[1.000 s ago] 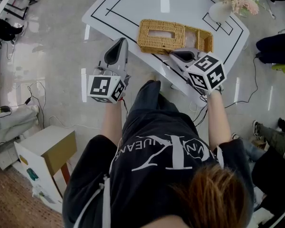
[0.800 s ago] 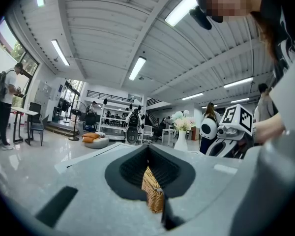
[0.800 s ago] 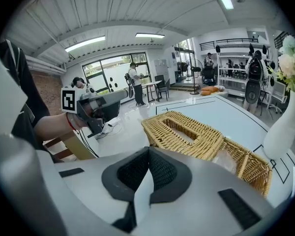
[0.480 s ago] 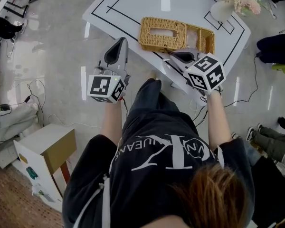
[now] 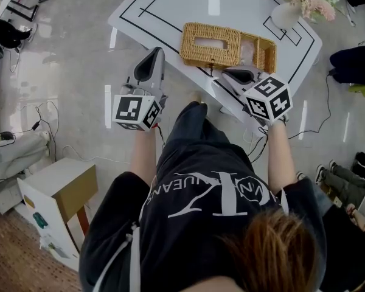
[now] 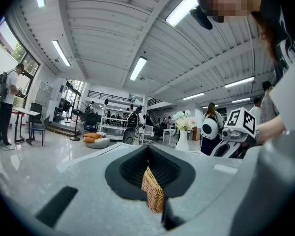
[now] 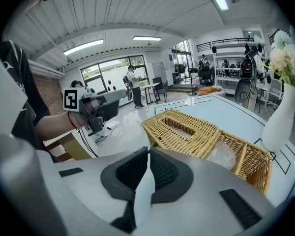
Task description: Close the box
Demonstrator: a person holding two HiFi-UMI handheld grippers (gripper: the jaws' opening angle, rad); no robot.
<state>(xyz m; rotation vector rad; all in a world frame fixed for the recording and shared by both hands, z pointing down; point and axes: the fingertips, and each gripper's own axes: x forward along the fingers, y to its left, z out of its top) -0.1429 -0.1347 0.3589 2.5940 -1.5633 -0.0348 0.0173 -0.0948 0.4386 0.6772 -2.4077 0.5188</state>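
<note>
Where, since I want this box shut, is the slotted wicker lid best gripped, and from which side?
Likely the long rim of the slot in the wicker lid, from above: one jaw inside the opening, one on the woven top. The lid's outer walls look too wide apart to span.

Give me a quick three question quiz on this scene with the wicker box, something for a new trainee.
1. True or false: the wicker box is already closed.
2. Multiple choice: where does the vase of flowers stand? A, on the floor. B, on the white table. C, inside the box.
3. Short answer: which gripper is nearer the box?

Key
1. False: the slotted lid sits beside the open part.
2. B.
3. The right gripper. Its jaws are opening, with nothing between them.
</note>
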